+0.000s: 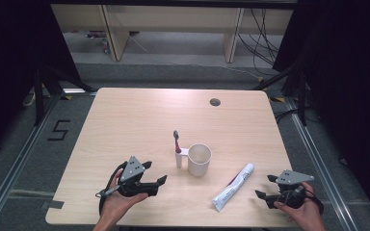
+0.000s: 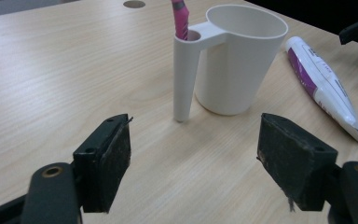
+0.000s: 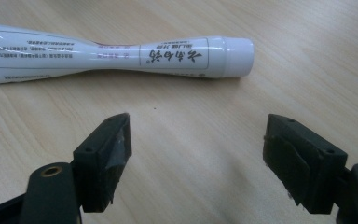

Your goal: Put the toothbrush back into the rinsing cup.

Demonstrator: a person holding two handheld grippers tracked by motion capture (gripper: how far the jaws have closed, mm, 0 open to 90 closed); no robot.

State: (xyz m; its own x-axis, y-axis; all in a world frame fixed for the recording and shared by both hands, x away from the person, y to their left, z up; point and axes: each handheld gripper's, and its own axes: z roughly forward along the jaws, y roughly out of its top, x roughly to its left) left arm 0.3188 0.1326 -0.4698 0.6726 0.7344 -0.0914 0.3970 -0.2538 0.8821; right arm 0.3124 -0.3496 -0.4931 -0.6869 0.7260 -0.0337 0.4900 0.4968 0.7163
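A white cup (image 1: 199, 159) (image 2: 239, 58) with a side tube holder stands near the table's middle. A pink toothbrush (image 1: 176, 141) (image 2: 180, 18) stands in that holder, head up. A white toothpaste tube (image 1: 233, 187) (image 2: 324, 84) (image 3: 107, 53) lies flat to the cup's right, its cap toward the far side. My left gripper (image 1: 155, 172) (image 2: 193, 158) rests open on the table, left of the cup, jaws wide with nothing between them. My right gripper (image 1: 266, 186) (image 3: 196, 158) sits open just right of the tube, also holding nothing.
The wooden table (image 1: 135, 120) has a round cable hole (image 1: 215, 102) near its far edge. Beyond it are wooden furniture legs and loose cables (image 1: 262, 36) on the floor. A "5" mark (image 1: 59, 130) lies on the floor at left.
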